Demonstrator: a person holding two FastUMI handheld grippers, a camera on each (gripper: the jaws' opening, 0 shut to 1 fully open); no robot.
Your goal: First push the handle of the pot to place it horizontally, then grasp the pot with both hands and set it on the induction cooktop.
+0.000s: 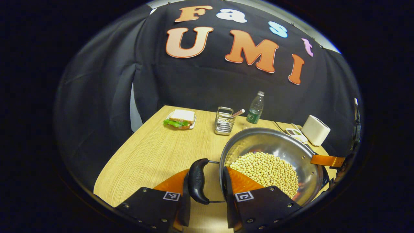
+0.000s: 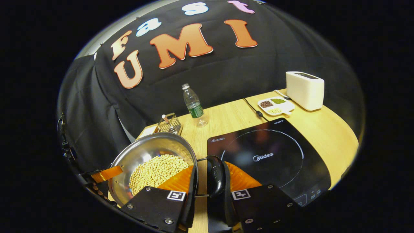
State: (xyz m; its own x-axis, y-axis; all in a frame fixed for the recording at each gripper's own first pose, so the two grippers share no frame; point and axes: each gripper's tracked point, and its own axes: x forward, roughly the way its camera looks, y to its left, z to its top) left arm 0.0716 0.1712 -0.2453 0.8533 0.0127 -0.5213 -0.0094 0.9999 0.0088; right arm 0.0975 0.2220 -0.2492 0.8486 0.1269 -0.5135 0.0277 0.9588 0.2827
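A steel pot (image 1: 275,145) half full of soybeans (image 1: 268,171) sits close in front of me, with a black handle on each side. My left gripper (image 1: 206,181) is shut on the pot: one finger presses outside the black handle (image 1: 198,181), the other sits inside the rim. In the right gripper view my right gripper (image 2: 210,173) clamps the opposite handle (image 2: 215,174) and the wall of the pot (image 2: 142,152) the same way. The black induction cooktop (image 2: 268,158) lies just right of that handle. Whether the pot rests on the table or hangs above it, I cannot tell.
At the back of the wooden table (image 1: 152,152) are a sandwich on a plate (image 1: 179,119), a wire basket (image 1: 224,121) and a water bottle (image 1: 256,108). A white toaster (image 2: 304,90), a sectioned dish (image 2: 276,106) and the power cord (image 2: 254,108) lie behind the cooktop.
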